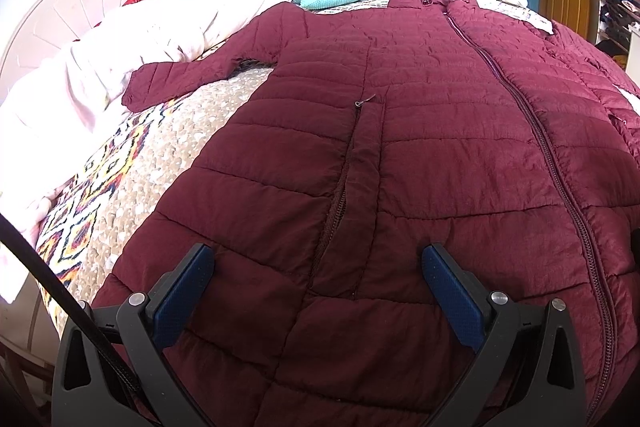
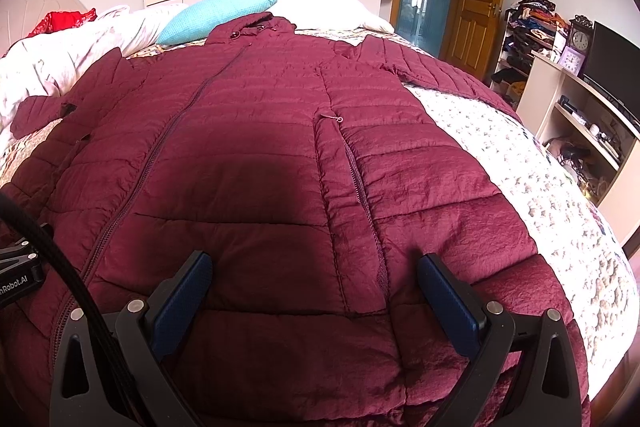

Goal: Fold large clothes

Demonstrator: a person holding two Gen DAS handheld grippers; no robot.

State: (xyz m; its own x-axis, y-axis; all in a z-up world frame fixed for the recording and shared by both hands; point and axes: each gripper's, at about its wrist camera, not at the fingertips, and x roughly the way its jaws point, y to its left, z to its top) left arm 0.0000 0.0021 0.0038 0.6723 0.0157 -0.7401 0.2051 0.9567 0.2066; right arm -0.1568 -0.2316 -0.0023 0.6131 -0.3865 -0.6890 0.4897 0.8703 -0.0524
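Observation:
A long maroon quilted coat point(image 1: 440, 147) point(image 2: 260, 155) lies flat and zipped on the bed, hood toward the pillows, hem toward me. Its left sleeve point(image 1: 188, 79) reaches out over the patterned bedspread; the other sleeve point(image 2: 436, 71) angles to the right. My left gripper point(image 1: 318, 259) hovers open over the hem near the left pocket zip point(image 1: 340, 203), nothing between its blue pads point(image 1: 188, 291). My right gripper point(image 2: 314, 267) is open above the right pocket zip point(image 2: 360, 195), also empty. The left gripper's body point(image 2: 16, 271) shows at the right wrist view's left edge.
A teal pillow point(image 2: 216, 15) and a rumpled white duvet point(image 1: 100, 59) lie at the bed's head, with a red cloth point(image 2: 64, 19) by the headboard point(image 1: 64, 3). A white shelf unit point(image 2: 584, 115) with a clock and screen stands to the right. A wooden door point(image 2: 476, 7) is beyond.

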